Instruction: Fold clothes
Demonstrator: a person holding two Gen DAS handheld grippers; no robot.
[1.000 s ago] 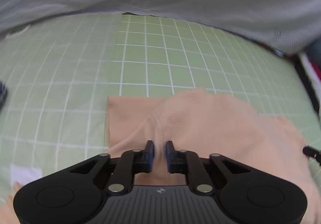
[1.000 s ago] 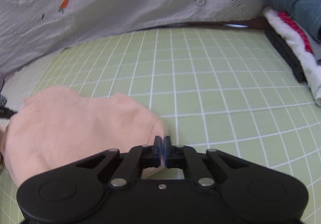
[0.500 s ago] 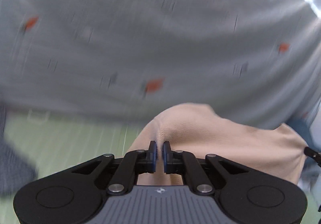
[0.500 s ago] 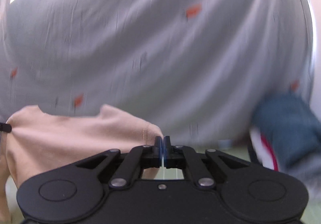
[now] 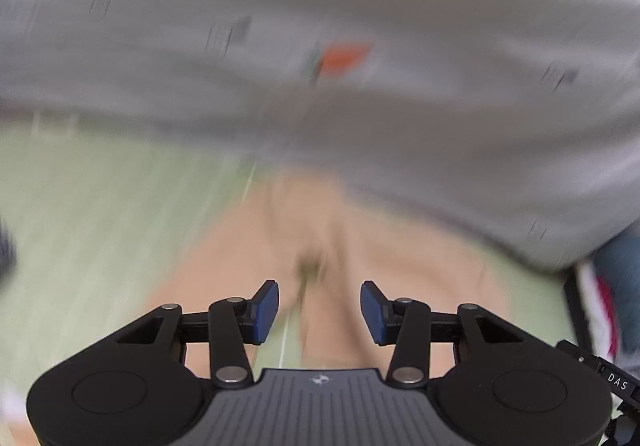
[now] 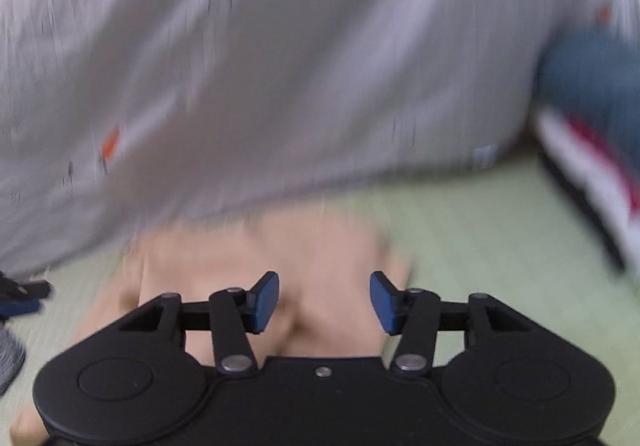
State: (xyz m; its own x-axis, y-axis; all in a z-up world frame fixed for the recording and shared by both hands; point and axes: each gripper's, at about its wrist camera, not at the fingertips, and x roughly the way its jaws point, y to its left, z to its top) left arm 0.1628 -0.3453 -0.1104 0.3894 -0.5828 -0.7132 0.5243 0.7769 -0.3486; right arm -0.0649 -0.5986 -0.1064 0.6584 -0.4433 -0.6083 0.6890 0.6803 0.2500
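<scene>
Left wrist view: the peach cotton garment lies rumpled on the green gridded mat, just beyond the left gripper, whose jaws gape wide, empty. Motion blur smears everything.

Right wrist view: the right gripper likewise stands wide, empty, over the garment; a grey patterned sheet lies beyond.

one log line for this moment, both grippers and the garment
left gripper: open | right gripper: open | peach garment: released, on green mat | frames blurred
</scene>
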